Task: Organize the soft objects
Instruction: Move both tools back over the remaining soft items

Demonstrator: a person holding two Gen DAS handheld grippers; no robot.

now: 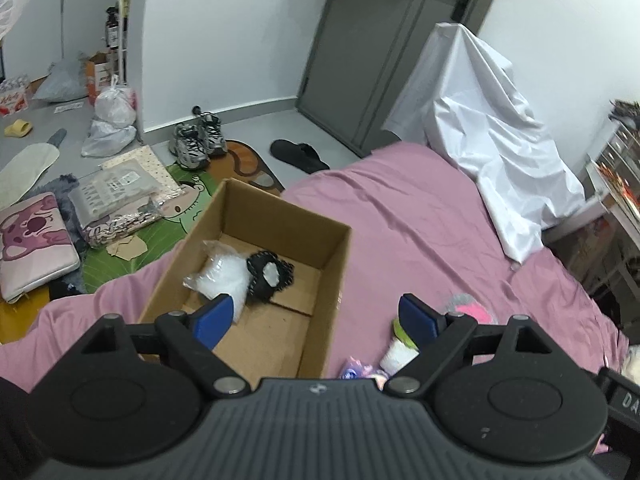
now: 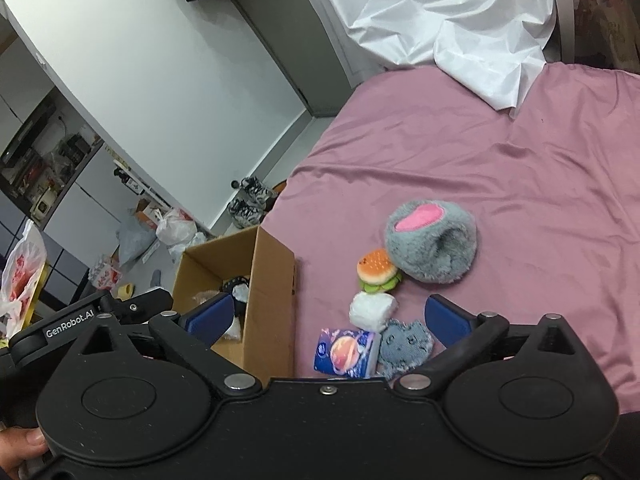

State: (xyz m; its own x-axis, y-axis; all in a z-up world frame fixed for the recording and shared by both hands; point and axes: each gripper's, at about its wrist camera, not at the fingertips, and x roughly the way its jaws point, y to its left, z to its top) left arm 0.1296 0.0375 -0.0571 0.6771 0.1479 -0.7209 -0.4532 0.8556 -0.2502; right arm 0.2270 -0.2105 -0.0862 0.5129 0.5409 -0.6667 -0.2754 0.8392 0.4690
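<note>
A bed covered with a smooth mauve-pink sheet (image 2: 500,168) fills most of both views, and a crumpled white sheet (image 1: 492,136) hangs over something upright at its far end, next to a grey door (image 1: 380,40) set in a white wall. An open cardboard box (image 1: 280,224) sits at the bed's left edge, above a cluttered grey floor with a pair of grey sneakers (image 1: 198,140), a black slipper (image 1: 300,155), tied plastic bags (image 1: 114,106) and a green cartoon mat (image 1: 188,208). Inside the box lie a clear plastic bag of something white (image 1: 222,276) and a dark knitted item (image 1: 268,276). The other soft things are clustered on the sheet just right of the box, toward the near edge: a grey plush slipper with a pink patch (image 2: 432,240), a small burger plush (image 2: 378,270) touching it, a white fluffy block (image 2: 372,310), a blue tissue pack (image 2: 346,352) whose print is too small to read, and a grey knitted cat face (image 2: 406,346). The left gripper (image 1: 316,320) hangs above the box's near right corner with its blue pads spread and nothing between them. The right gripper (image 2: 330,320) is likewise released, its jaws wide above the tissue pack and the white block, touching neither. White lettering on the left gripper's body, seen in the right view, reads "GenRobot.AI" (image 2: 69,319).
</note>
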